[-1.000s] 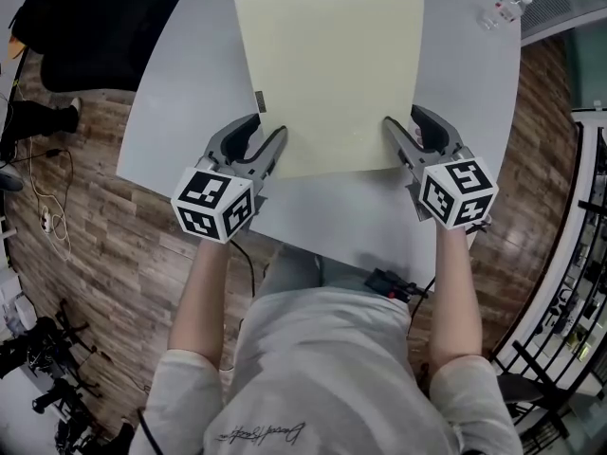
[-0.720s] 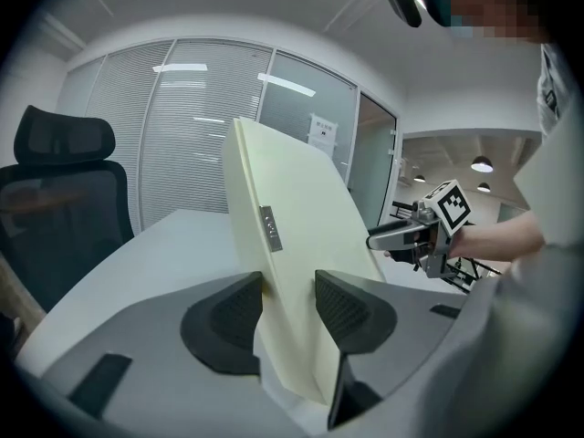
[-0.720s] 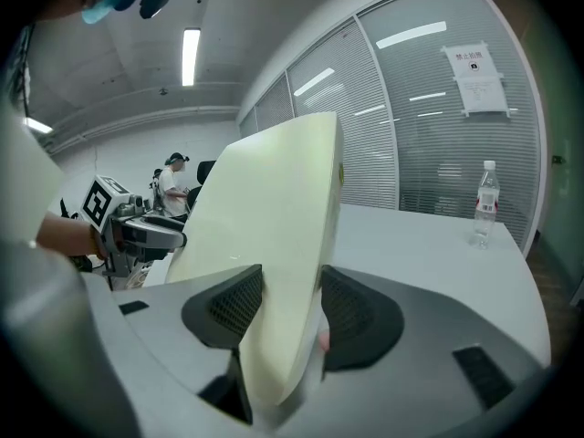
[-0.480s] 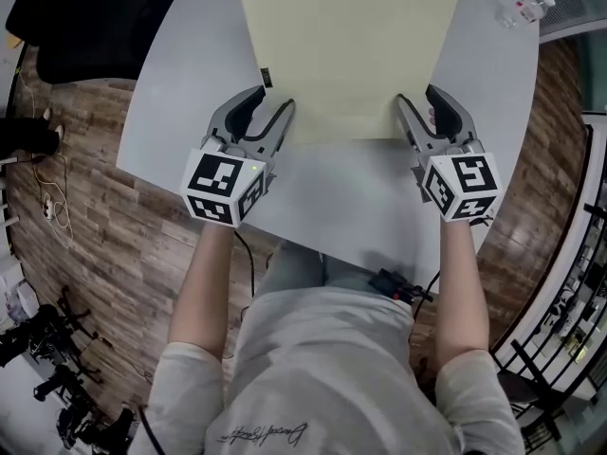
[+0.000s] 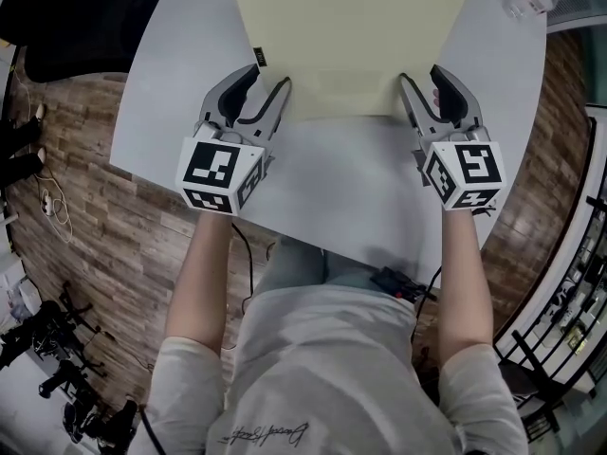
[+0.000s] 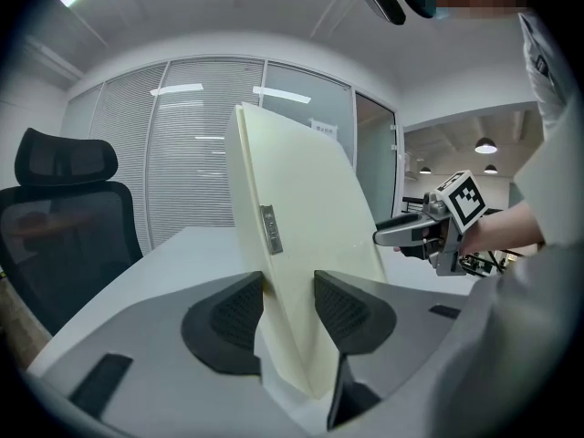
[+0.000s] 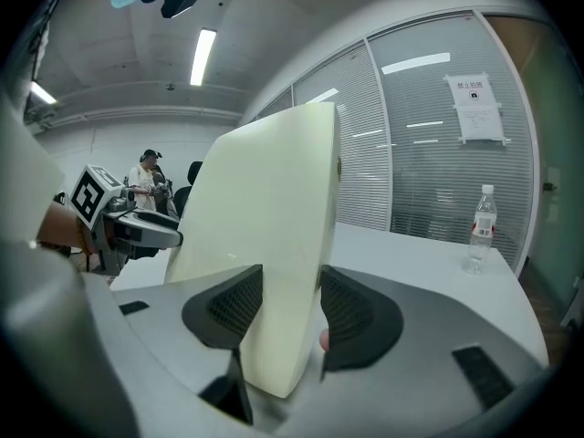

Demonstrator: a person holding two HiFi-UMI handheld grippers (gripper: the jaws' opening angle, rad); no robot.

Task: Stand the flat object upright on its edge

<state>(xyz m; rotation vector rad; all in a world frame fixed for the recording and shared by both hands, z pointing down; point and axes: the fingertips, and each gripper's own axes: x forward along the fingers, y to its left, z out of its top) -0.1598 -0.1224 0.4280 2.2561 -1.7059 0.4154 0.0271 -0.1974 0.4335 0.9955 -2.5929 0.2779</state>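
The pale yellow flat foam board (image 5: pixel 351 36), pinched at its lower corners by the left gripper (image 5: pixel 267 80) and right gripper (image 5: pixel 422 76), has tilted steeper above the grey table (image 5: pixel 341 188) (nearly upright, I judge).

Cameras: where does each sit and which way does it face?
Head view: on the person's head, looking steeply down at table, cream board, forearms, left gripper, right gripper.
Left gripper view: on that gripper, along its jaws clamping the board; right gripper opposite.
Right gripper view: likewise, left gripper opposite.
All share the board.
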